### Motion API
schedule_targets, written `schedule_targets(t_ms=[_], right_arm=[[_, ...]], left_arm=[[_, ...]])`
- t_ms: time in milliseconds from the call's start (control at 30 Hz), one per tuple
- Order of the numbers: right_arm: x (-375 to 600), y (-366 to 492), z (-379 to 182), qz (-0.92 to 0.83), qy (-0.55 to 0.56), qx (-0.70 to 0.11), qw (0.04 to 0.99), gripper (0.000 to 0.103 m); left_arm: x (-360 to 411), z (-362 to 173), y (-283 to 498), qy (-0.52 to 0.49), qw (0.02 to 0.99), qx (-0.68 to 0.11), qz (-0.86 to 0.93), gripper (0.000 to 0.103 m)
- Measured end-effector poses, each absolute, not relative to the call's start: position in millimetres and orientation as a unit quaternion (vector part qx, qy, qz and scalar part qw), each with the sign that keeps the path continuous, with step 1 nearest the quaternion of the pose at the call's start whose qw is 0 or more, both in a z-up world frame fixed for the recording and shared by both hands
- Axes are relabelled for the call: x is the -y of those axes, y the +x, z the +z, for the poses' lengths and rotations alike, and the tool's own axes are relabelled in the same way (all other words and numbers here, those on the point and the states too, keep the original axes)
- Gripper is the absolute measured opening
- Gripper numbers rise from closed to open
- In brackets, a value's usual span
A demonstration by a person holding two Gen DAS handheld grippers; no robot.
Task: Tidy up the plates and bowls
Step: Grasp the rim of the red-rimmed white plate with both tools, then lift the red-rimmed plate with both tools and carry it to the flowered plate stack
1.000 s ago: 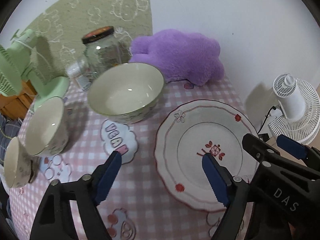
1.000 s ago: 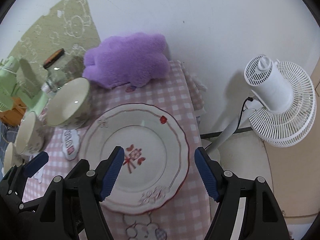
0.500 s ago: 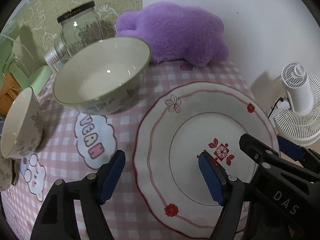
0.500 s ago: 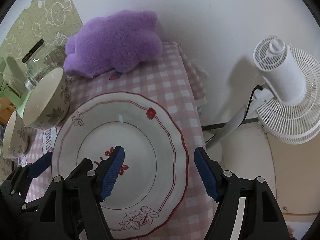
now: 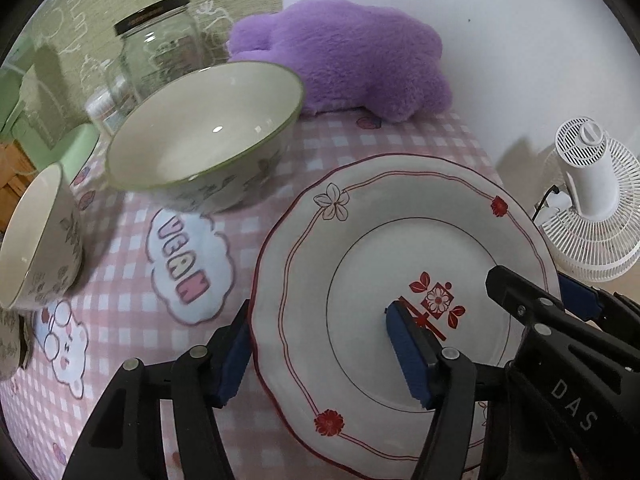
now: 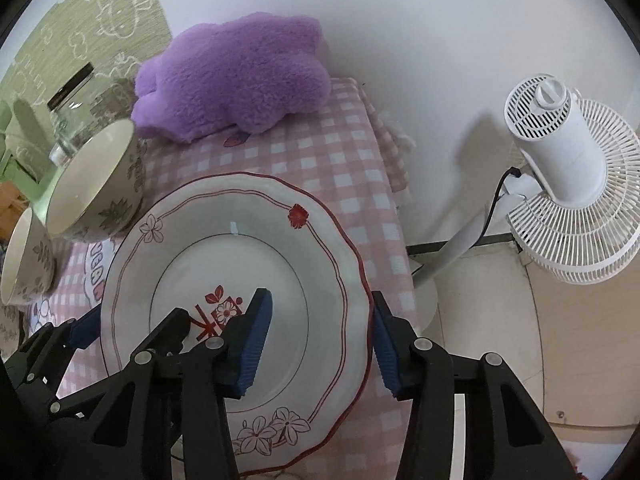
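A white scalloped plate (image 5: 360, 248) with a red rim and flower marks lies on the pink checked tablecloth; it also shows in the right wrist view (image 6: 224, 248). My left gripper (image 5: 320, 354) is open and straddles the plate's left edge, one finger over the plate and one outside it. My right gripper (image 6: 320, 344) is open and straddles the plate's right edge the same way. A large green-rimmed bowl (image 5: 204, 136) stands left of the plate, and a smaller bowl (image 5: 36, 236) stands further left.
A purple plush cushion (image 5: 344, 56) lies at the back against the wall. A glass jar (image 5: 160, 40) with a black lid stands behind the large bowl. A white fan (image 6: 568, 176) stands on the floor past the table's right edge (image 6: 400, 208).
Both grippers have moved forward and down to the plate, and their jaws now sit either side of its left and right edges. The plate and bowls have not moved.
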State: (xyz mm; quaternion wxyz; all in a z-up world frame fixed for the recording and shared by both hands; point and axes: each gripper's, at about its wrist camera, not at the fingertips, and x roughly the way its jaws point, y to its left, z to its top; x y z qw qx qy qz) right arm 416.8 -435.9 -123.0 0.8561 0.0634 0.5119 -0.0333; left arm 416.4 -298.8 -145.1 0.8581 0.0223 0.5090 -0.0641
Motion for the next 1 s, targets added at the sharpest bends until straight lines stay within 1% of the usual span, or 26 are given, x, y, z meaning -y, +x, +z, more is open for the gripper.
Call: schedule_targets(t_ms=[333, 633, 867, 1000], right_arm=[[391, 378, -119, -0.003, 0.058, -0.529, 0.847, 0.051], [349, 335, -128, 0.03, 0.054, -0.558, 0.827, 0.051], [343, 329, -131, 0.037, 0.048, -0.567, 0.822, 0.052], [342, 334, -130, 0.04, 0.036, -0.557, 0.829, 0.052]], left_arm=[[251, -138, 368, 0.033, 0.853, -0.519, -0.038, 0.066], [209, -148, 319, 0.02, 0.837, -0.547, -0.016, 0.066], [206, -149, 315, 0.013, 0.84, -0.542, -0.017, 0.066], [205, -150, 323, 0.009, 0.844, -0.536, -0.017, 0.066]])
